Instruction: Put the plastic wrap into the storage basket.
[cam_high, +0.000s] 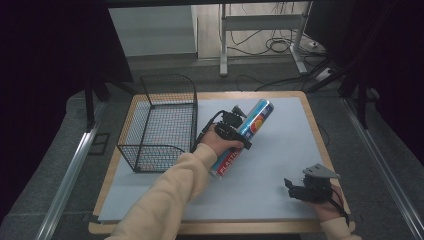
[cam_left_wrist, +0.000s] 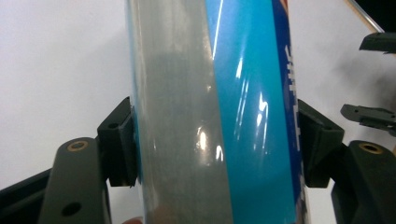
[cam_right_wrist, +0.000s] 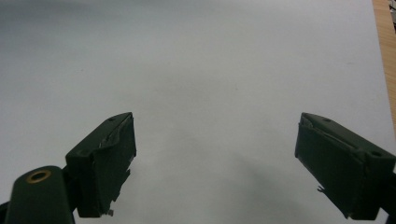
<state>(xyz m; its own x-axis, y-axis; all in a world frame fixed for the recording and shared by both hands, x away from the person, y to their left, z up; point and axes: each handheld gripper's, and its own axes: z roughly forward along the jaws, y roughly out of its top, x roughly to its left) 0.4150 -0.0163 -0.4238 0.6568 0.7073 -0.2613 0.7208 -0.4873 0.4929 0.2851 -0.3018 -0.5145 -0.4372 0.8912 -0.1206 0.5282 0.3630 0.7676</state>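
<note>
A: The long blue-and-silver glossy cylinder (cam_high: 243, 137) was off the pale grey mat (cam_high: 280, 150), clamped at mid-length by the left gripper (cam_high: 239, 131), beside the black wire basket (cam_high: 161, 122). It looked stiff, light and slick, so a middle grip suited it.

B: The left gripper view showed both pads (cam_left_wrist: 122, 142) pressing its film (cam_left_wrist: 215, 116). The high view gave its tilt. The right gripper (cam_right_wrist: 215, 163) stood wide open, holding nothing.
</note>
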